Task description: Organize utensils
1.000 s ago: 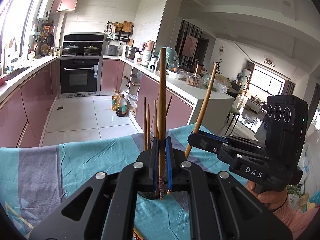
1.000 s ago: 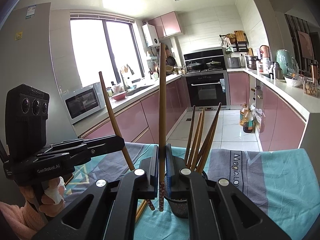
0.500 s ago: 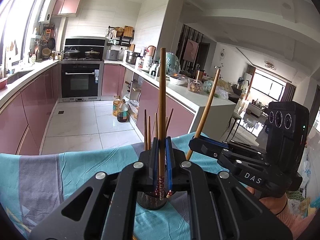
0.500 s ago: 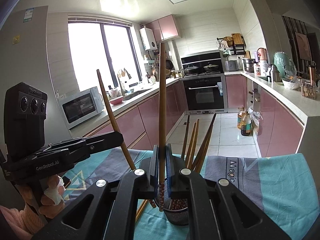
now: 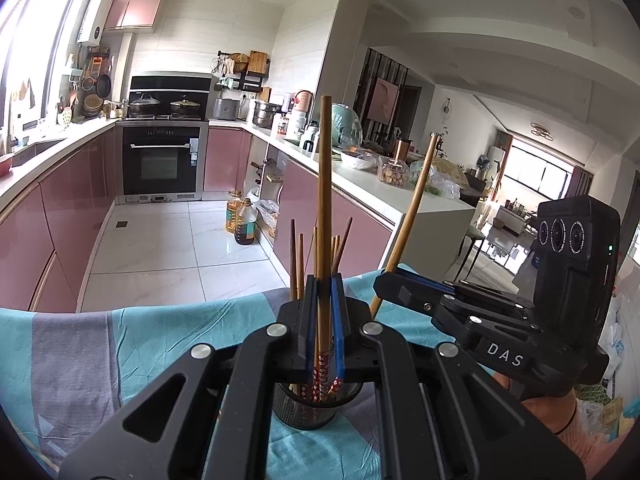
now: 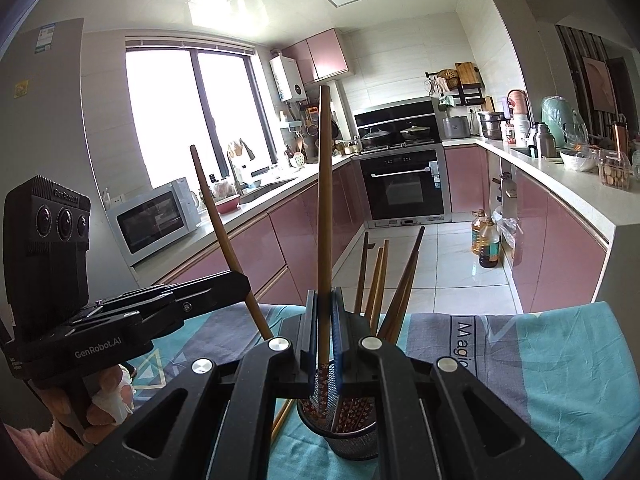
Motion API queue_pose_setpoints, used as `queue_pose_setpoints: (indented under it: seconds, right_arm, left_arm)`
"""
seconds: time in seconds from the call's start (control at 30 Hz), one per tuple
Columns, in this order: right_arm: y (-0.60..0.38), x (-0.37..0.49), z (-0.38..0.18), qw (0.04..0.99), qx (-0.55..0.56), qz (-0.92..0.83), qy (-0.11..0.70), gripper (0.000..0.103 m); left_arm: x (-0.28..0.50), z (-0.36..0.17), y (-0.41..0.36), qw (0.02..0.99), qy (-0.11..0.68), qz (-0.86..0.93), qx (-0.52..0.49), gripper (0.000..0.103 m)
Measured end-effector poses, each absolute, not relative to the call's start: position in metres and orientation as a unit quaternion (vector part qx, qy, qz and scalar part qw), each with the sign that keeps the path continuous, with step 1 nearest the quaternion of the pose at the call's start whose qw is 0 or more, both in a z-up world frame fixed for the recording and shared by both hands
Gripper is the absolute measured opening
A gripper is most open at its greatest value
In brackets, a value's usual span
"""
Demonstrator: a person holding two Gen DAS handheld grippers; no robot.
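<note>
Pink cabinets and a black oven fill the far wall; up close, a teal striped cloth covers the table (image 5: 120,344). Left hand-held gripper (image 5: 325,320) pinches one chopstick (image 5: 323,208) upright, its patterned end right over the mesh holder (image 5: 316,408), lined up to drop in, I'd say. Right hand-held gripper (image 6: 324,328) is clamped on a second chopstick (image 6: 325,200), likewise vertical above the holder. Count: two held, roughly five or six already standing inside, one holder.

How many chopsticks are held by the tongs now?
2: one chopstick upright in the left tongs, one chopstick in the right tongs, both over the mesh holder.
</note>
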State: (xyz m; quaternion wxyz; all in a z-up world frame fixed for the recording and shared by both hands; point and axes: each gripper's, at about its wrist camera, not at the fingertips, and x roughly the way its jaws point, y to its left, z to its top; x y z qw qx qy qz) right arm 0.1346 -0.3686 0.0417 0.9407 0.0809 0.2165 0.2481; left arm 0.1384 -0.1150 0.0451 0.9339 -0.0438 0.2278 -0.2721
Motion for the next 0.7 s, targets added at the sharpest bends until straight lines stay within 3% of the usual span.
queue_pose_setpoints:
  seconds: [0.7]
  right_arm:
    - [-0.368, 0.145, 0.029, 0.939, 0.081, 0.239, 0.234, 0.006]
  left_arm:
    - [0.154, 0.044, -0.124, 0.931, 0.249, -0.266, -0.035, 0.007]
